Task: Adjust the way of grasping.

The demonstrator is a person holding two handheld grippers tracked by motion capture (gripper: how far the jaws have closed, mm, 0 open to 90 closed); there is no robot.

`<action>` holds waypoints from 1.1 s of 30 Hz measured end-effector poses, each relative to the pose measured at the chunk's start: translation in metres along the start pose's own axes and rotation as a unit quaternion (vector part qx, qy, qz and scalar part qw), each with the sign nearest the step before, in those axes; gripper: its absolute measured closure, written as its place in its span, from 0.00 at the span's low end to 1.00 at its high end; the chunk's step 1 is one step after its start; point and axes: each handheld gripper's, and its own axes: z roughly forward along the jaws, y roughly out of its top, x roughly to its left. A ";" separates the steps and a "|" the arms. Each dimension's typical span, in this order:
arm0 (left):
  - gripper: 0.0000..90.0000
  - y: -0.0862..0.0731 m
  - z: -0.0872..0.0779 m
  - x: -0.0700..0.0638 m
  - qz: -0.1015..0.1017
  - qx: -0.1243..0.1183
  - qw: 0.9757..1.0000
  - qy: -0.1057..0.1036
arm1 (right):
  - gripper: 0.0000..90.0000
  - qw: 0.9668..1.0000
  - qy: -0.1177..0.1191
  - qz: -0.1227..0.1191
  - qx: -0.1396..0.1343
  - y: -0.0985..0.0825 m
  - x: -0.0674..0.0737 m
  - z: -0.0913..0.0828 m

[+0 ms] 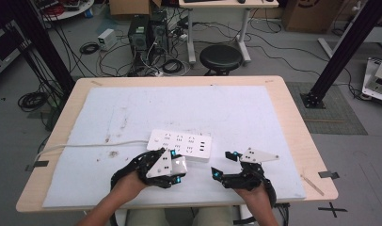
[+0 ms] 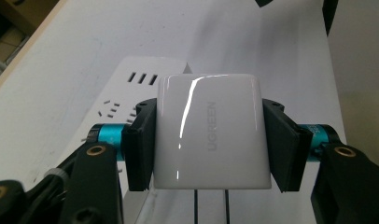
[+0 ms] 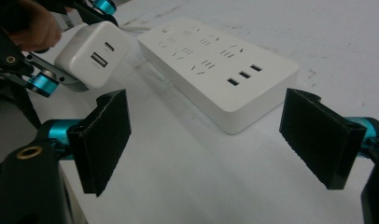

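Left gripper (image 2: 208, 140): jaws clamped on the two flat sides of a white charger block (image 2: 212, 130), pads (image 2: 140, 144) pressing squarely left and right of it. Seen from the left gripper view, two metal prongs (image 2: 211, 207) project from the near end of the block, back toward the hand, while the port face points away from the fingers, as the right gripper view confirms with both ports (image 3: 100, 58) visible.

Power strip (image 1: 180, 144): lying flat on the white mat (image 1: 255, 113), just beyond and slightly below the held charger, long axis running across the table, its cord (image 1: 90, 146) leaving toward the left edge. From the left fingers the socket rows lie directly ahead and underneath; the charger overhangs the strip's near edge in the high view, contact not determinable.

Right gripper (image 3: 206, 140): jaws standing wide apart, nothing between them, hovering low over the mat. The strip's USB end lies just ahead of these fingers, between and beyond the two pads.

Assessment: the left hand is the nearer to the sockets and carries the part. The deciding relation is prong direction: the prongs currently face away from the socket face, so the block would probably need turning before insertion. The open right gripper is well placed to steady the strip's near end
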 end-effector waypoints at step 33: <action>0.47 -0.011 0.015 -0.006 0.010 -0.065 0.998 0.009 | 0.19 0.985 0.119 0.102 0.075 0.019 0.010 0.027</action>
